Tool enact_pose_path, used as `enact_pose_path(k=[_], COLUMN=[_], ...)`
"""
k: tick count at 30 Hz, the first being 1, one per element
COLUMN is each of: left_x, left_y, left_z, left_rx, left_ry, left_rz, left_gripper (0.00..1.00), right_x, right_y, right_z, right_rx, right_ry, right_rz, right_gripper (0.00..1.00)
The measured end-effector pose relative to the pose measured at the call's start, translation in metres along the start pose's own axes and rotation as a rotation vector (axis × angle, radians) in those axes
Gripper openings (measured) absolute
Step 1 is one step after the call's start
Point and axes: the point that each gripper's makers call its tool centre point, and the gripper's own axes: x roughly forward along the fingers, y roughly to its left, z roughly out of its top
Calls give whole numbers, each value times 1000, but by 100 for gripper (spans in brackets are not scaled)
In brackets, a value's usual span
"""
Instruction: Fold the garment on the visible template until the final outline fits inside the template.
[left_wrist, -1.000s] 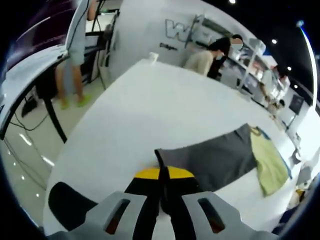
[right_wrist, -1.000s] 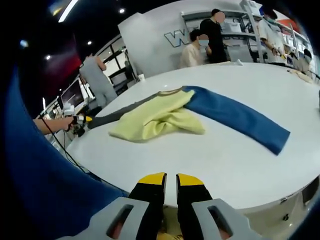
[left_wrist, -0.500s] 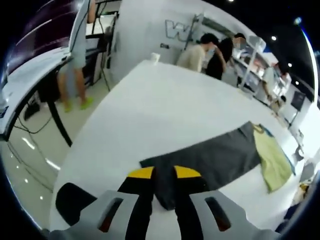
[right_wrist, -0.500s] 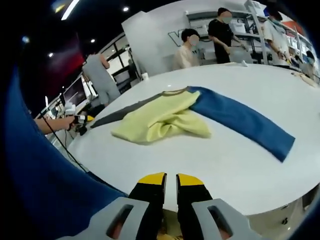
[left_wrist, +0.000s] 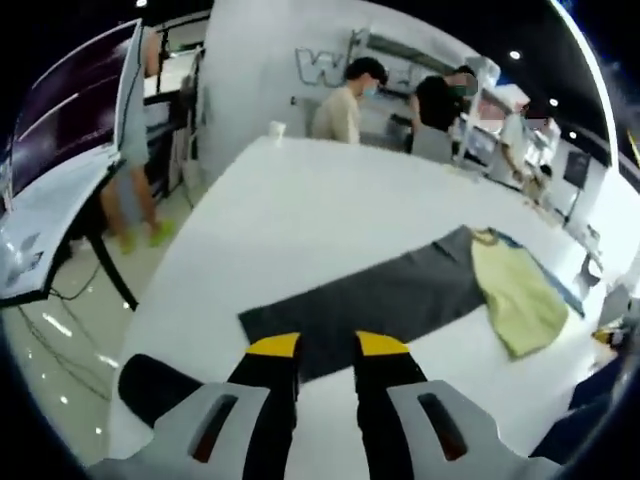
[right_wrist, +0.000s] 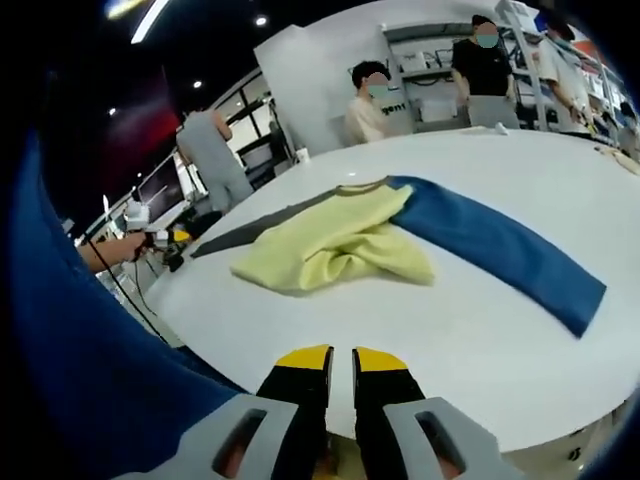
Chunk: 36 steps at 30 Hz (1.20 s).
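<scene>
Since a second ago the left claw (left_wrist: 327, 350) has let go of the grey sleeve (left_wrist: 365, 305): its yellow-tipped jaws, then pinched on the cuff, now stand apart with the sleeve end lying flat on the white surface (left_wrist: 330, 215) just ahead of them and showing in the gap. The sleeve itself has been drawn out straighter and runs away from the claw toward the yellow body (left_wrist: 515, 300) of the garment, which lies bunched further along the surface. From the right gripper view the whole garment (right_wrist: 345, 245) is spread across the surface (right_wrist: 470, 330): the crumpled yellow body in the middle, the grey sleeve (right_wrist: 250, 228) stretching off to one side, and a blue sleeve (right_wrist: 500, 250) lying flat and straight to the other side, its cuff toward the surface's near edge. At the far end of the grey sleeve a hand (right_wrist: 120, 247) holds the other claw (right_wrist: 170, 240) beside the surface's edge. The right claw (right_wrist: 341, 360) hangs off the near edge of the surface, well apart from the garment, its jaws drawn almost together with a thin slit between them and nothing held. A blue-sleeved arm (right_wrist: 70, 370) crosses that view. Several people (left_wrist: 345, 100) stand at the far end of the surface by shelving, and a cup (left_wrist: 277, 129) sits on the far corner.
</scene>
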Motion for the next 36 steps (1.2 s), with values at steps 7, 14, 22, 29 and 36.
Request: enact_pose_path(k=[7, 14, 22, 29, 36], left_x=[3, 2, -11, -24, -36], left_y=[-71, -131, -176, -226, -251], left_z=[-20, -39, -52, -64, -71], left_rx=[57, 45, 59, 68, 65], left_ry=[11, 27, 6, -6, -9], left_rz=[-112, -182, -248, -306, -313], left_gripper=[20, 21, 21, 21, 19], right_x=[12, 21, 34, 51, 60], right_y=[1, -11, -38, -63, -80], right_z=[10, 22, 39, 51, 56], right_rx=[-13, -37, -77, -122, -141], right_ry=[-7, -30, -48, -41, -19], right_rz=[78, 115, 126, 123, 137], right_gripper=[8, 9, 10, 16, 20])
